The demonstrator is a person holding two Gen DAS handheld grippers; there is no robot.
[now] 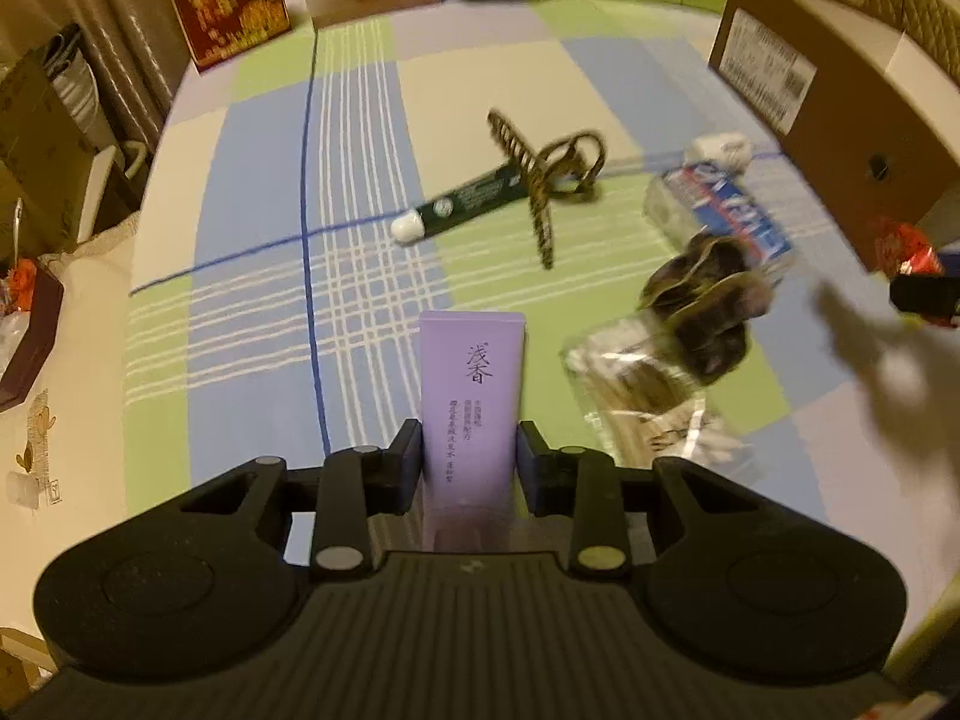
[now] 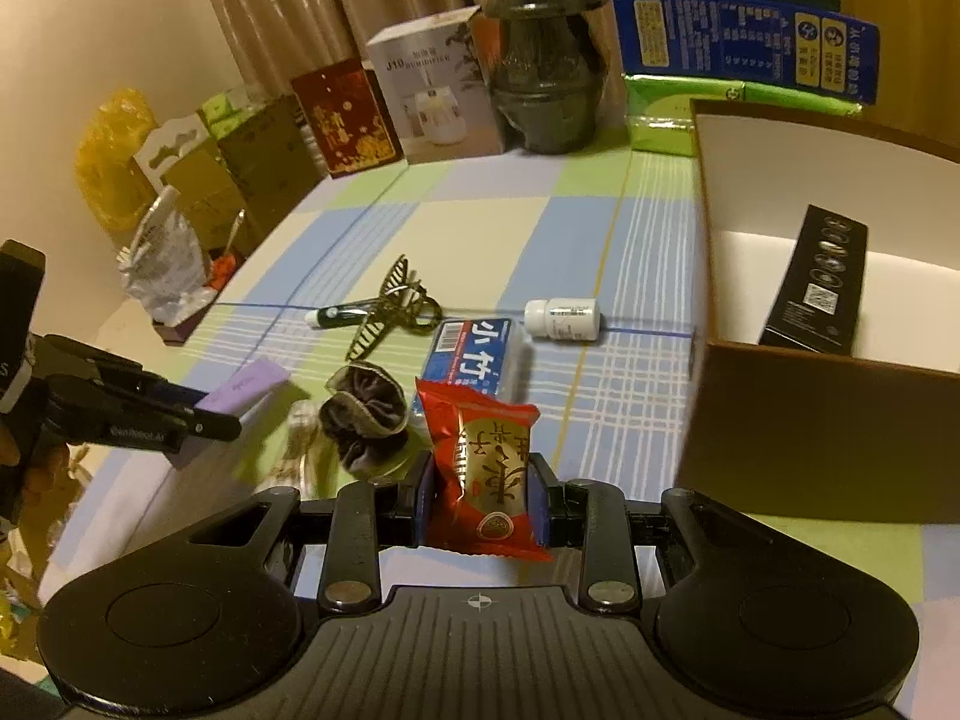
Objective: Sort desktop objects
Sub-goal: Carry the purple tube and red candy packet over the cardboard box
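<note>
Checked cloth in pale blue, green and cream covers the tabletop (image 2: 600, 228), and along its far edge stand cartons and a dark wrapped pot (image 2: 543, 60), which leaves the middle free for the loose things to be sorted.

At the right edge sits a large open cardboard box (image 2: 798, 420) with a long black carton (image 2: 822, 282) already lying inside. It looks like the collecting bin, which would explain why the right gripper (image 2: 480, 495) carries its load close beside the box's near corner. That gripper is clamped on a red snack packet (image 2: 480, 462), the pads pressing its sides so the wrapper stands upright between them, lifted clear of the cloth.

The left gripper (image 1: 468, 456) is closed on a lilac tube (image 1: 471, 384), gripping it low on the body so most of its length juts forward. In the right wrist view the tube (image 2: 246, 387) sits toward the near left edge, angled up off the cloth.

Between the two hands, near the middle of the tabletop, the unsorted items lie bunched: a dark scrunchie (image 2: 363, 414) resting on a clear crinkly packet (image 1: 642, 402), a blue-and-white tissue pack (image 2: 474, 354) just beyond it, a white pill bottle (image 2: 561, 318) on its side toward the box, and a brown hair claw (image 1: 540, 180) lying across a dark green tube (image 1: 462, 207). Each hand holding one item suggests both are being taken to their places together.
</note>
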